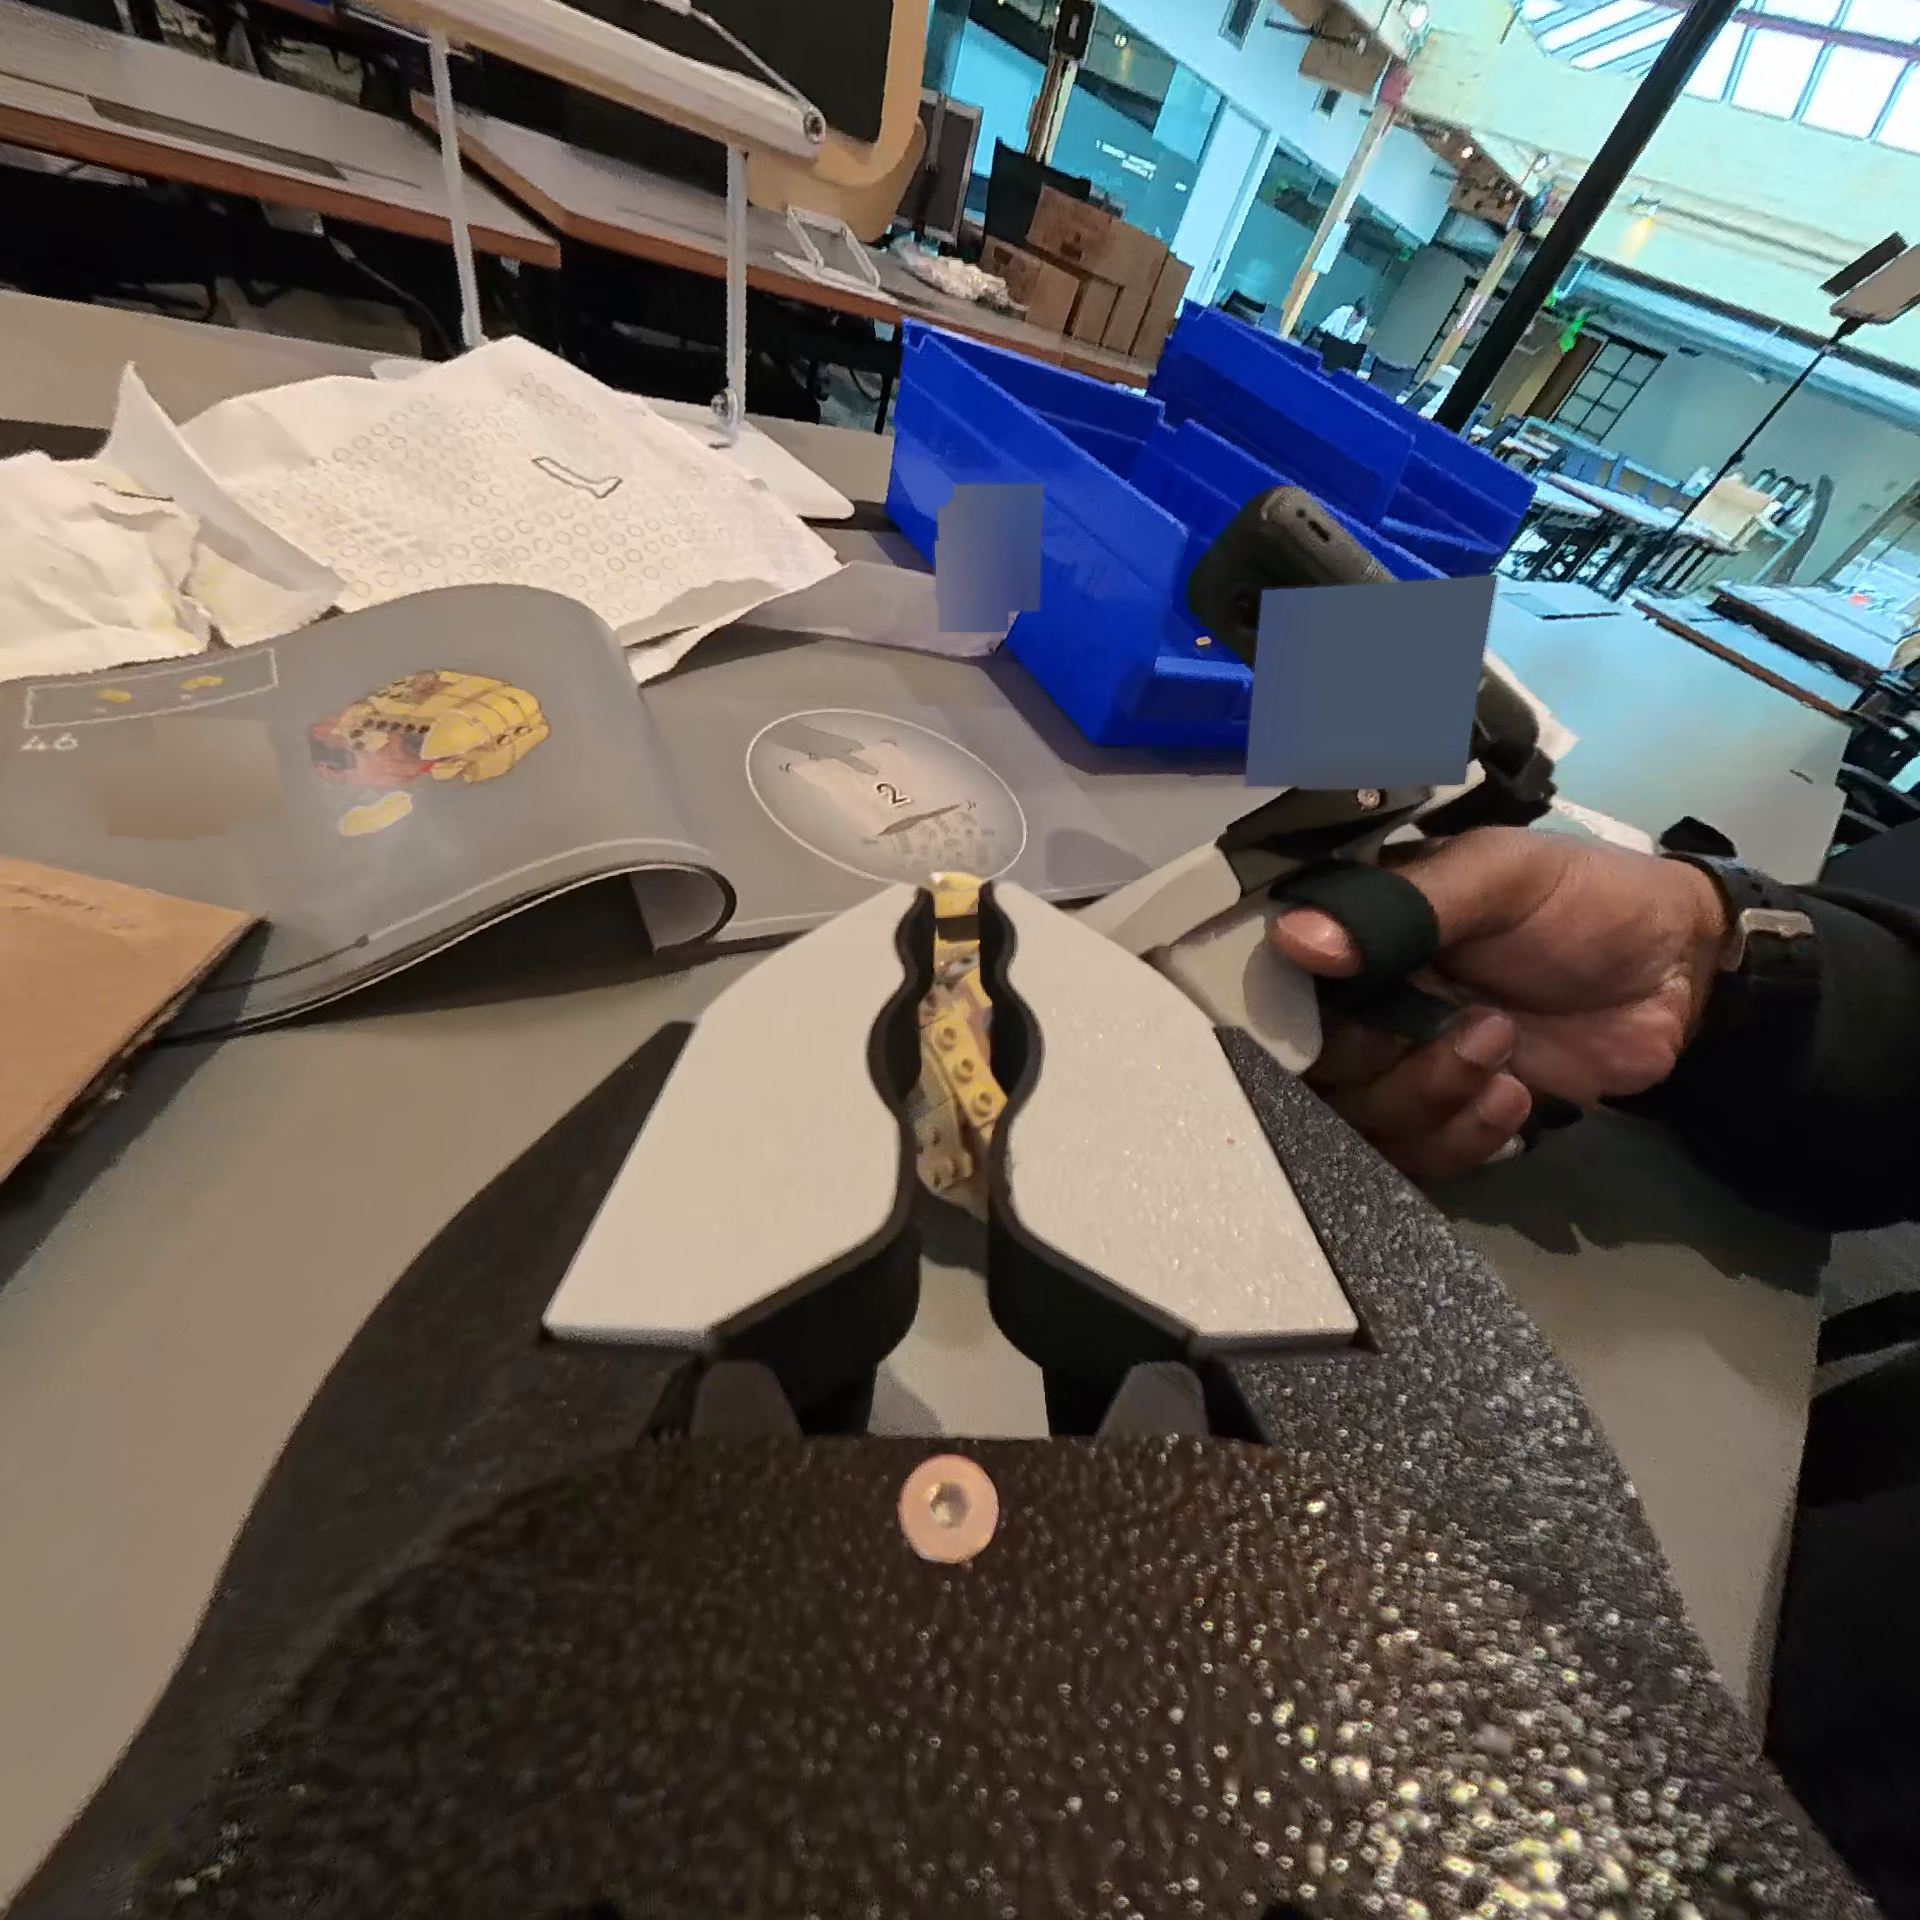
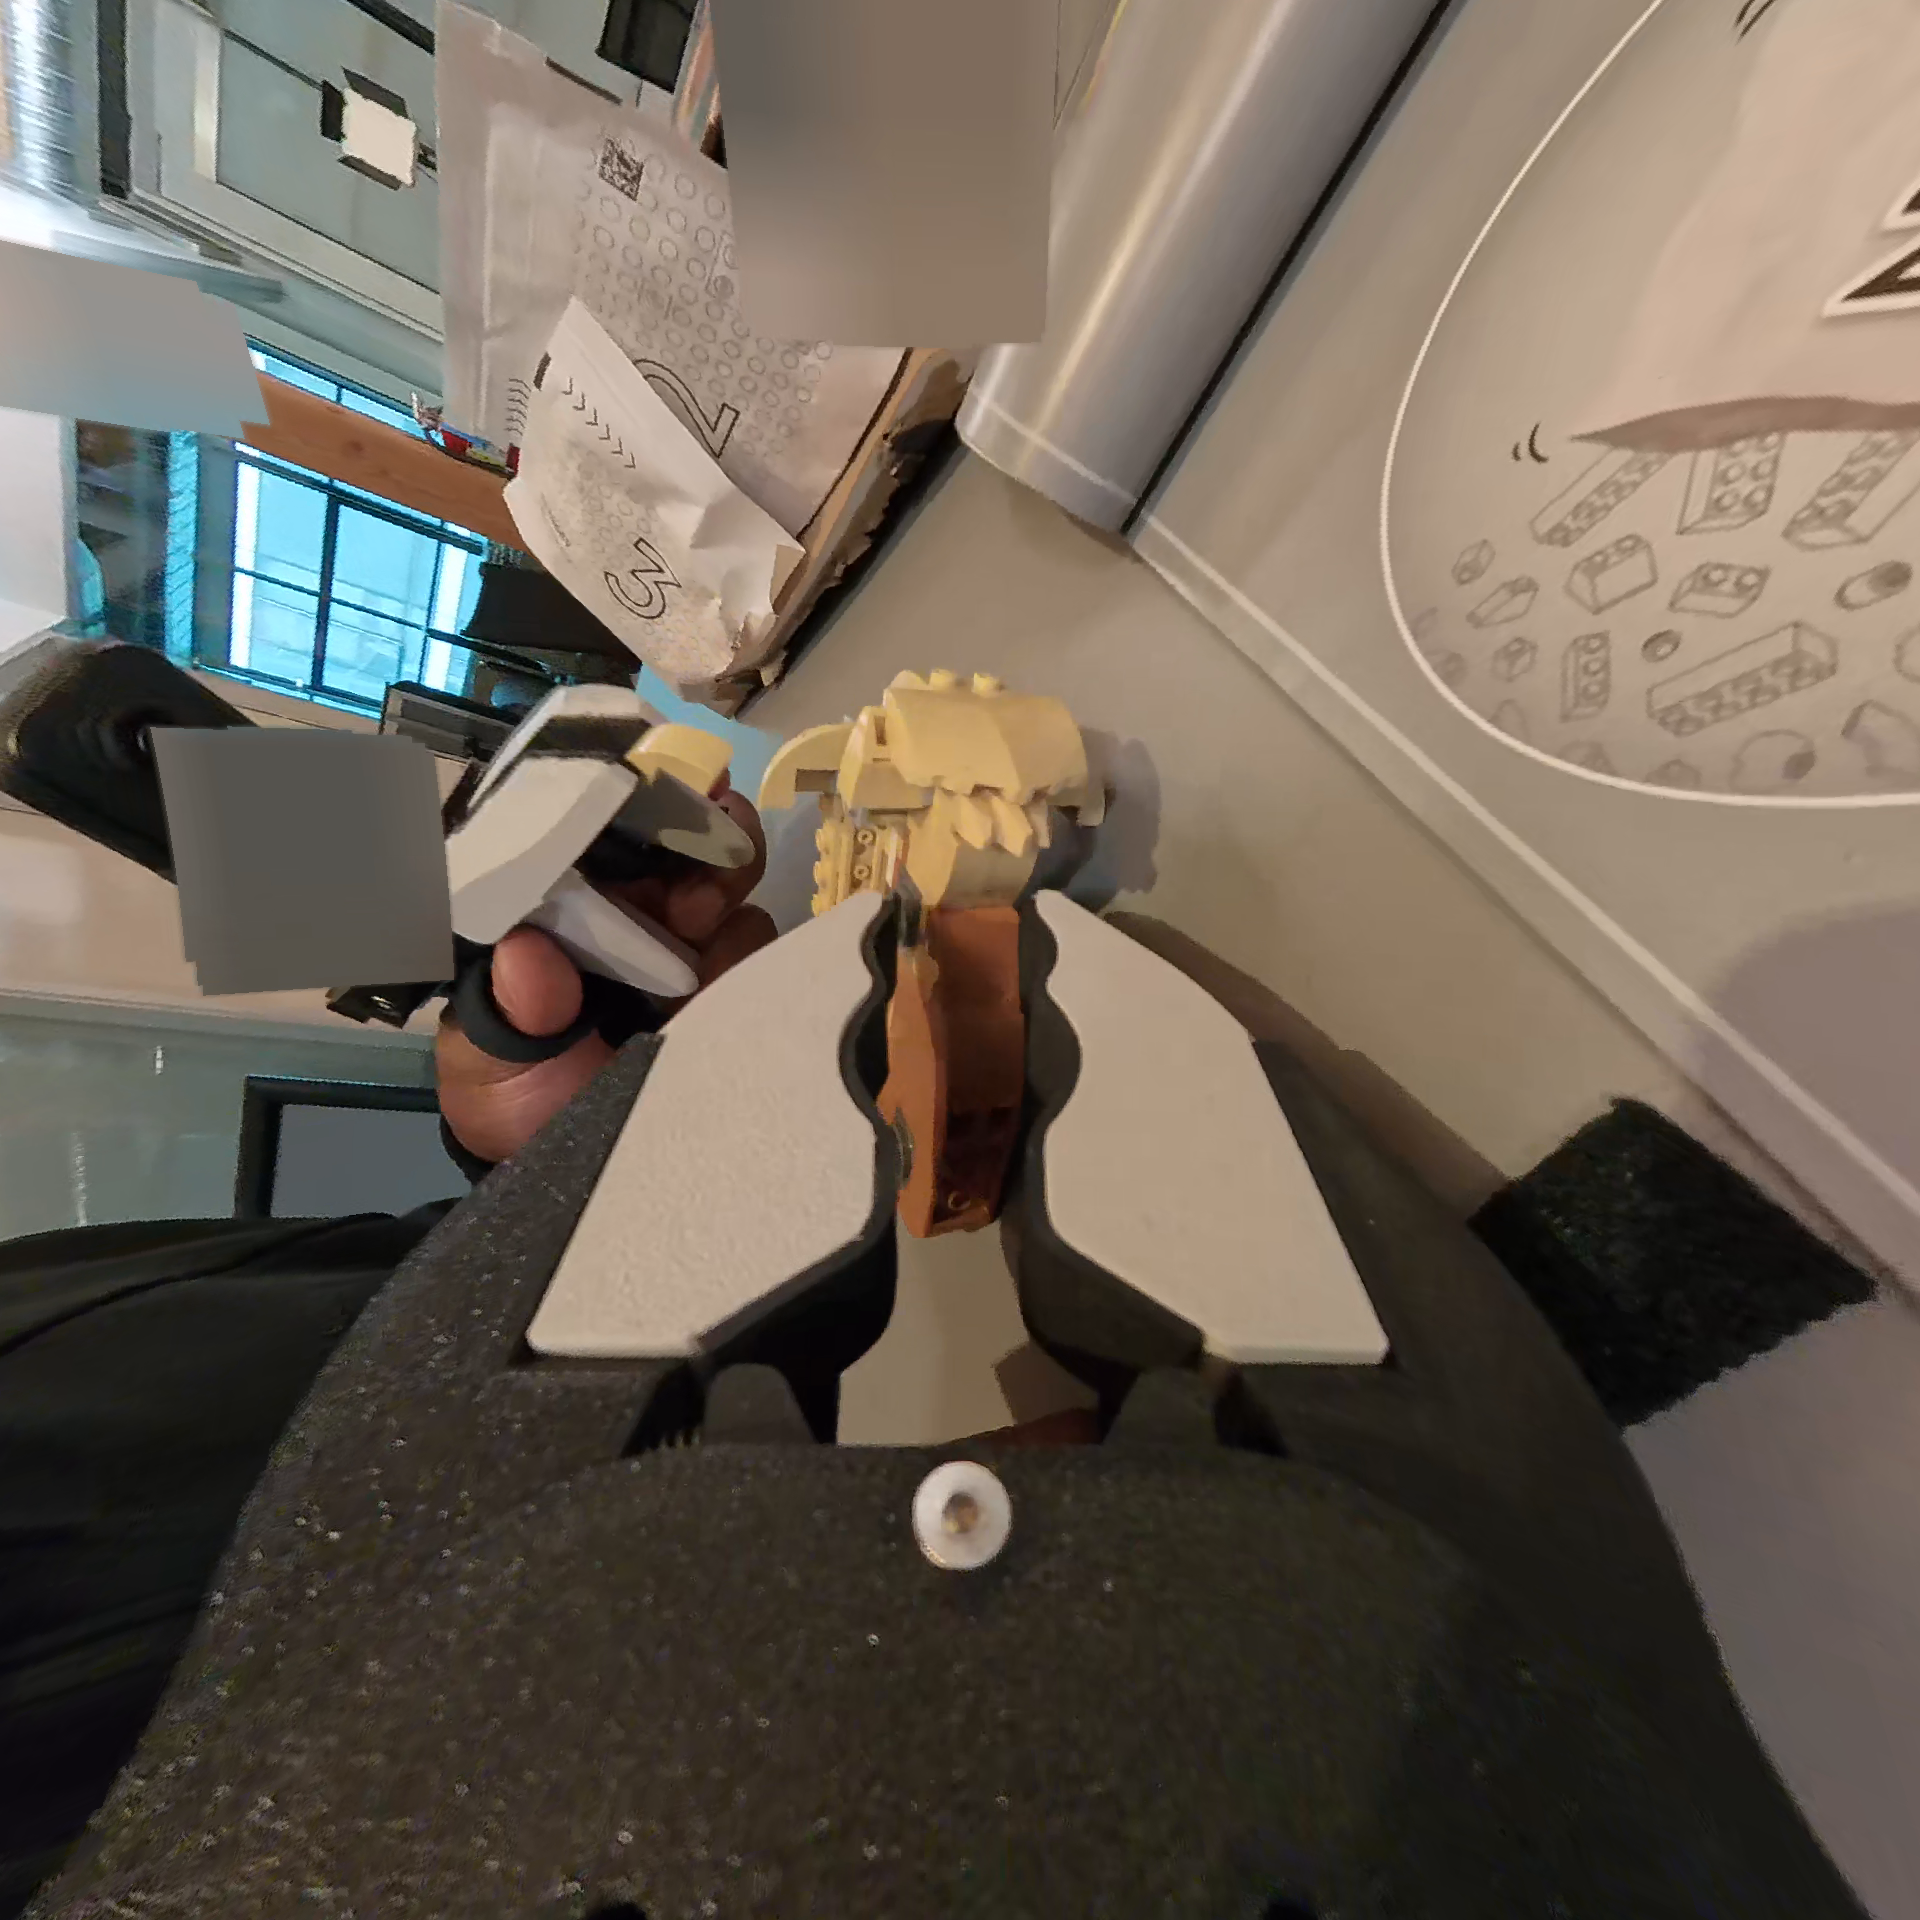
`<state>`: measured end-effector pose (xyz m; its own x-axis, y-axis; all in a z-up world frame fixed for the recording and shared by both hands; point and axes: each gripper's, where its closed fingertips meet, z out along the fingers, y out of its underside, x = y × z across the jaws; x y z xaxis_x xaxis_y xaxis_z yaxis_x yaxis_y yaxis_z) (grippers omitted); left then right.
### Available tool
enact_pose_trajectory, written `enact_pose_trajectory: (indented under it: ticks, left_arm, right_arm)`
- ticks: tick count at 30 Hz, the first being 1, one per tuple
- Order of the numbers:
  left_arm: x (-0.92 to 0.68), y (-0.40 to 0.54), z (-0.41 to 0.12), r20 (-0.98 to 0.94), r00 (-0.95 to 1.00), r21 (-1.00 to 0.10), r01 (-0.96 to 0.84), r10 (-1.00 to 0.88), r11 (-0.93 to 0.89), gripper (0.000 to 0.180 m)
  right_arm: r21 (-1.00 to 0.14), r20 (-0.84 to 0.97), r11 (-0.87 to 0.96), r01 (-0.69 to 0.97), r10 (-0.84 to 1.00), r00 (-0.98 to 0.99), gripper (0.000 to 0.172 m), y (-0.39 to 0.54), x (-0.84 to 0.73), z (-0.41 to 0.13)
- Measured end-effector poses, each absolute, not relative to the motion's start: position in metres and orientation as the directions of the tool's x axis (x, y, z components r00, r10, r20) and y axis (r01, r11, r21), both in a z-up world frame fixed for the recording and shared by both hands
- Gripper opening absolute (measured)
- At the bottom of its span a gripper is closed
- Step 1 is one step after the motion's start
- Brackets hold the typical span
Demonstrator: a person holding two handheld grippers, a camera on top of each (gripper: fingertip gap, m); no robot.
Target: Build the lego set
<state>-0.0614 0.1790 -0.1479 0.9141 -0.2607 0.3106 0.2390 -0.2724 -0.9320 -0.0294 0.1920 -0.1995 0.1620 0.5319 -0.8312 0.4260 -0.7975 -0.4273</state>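
Note:
My left gripper is shut on a small tan curved brick at its fingertips. The right wrist view shows this gripper with the small brick just left of the model. My right gripper is shut on a brick model. Its brown lower part sits between the pads and its tan toothed head sticks out beyond the tips. In the left wrist view the model's studded tan part shows through the gap under my left fingers. The right gripper's body and a hand are to the right.
An open grey instruction booklet lies on the grey table ahead and also shows in the right wrist view. Torn white paper bags lie behind it. Blue bins stand at the back right. Brown cardboard lies at the left. My right fingertips sit around 7 cm from my left ones.

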Motion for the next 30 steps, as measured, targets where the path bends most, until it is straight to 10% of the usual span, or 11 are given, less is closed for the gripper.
enact_pose_trajectory:
  ticks: [30]
  left_arm:
    - [-0.068,0.175,-0.174,0.127,0.935,-0.913,-0.02,-0.332,-0.407,0.007]
  right_arm:
    - [-0.495,-0.822,-0.707,0.504,0.569,-0.01,0.019,0.182,-0.034,-0.185]
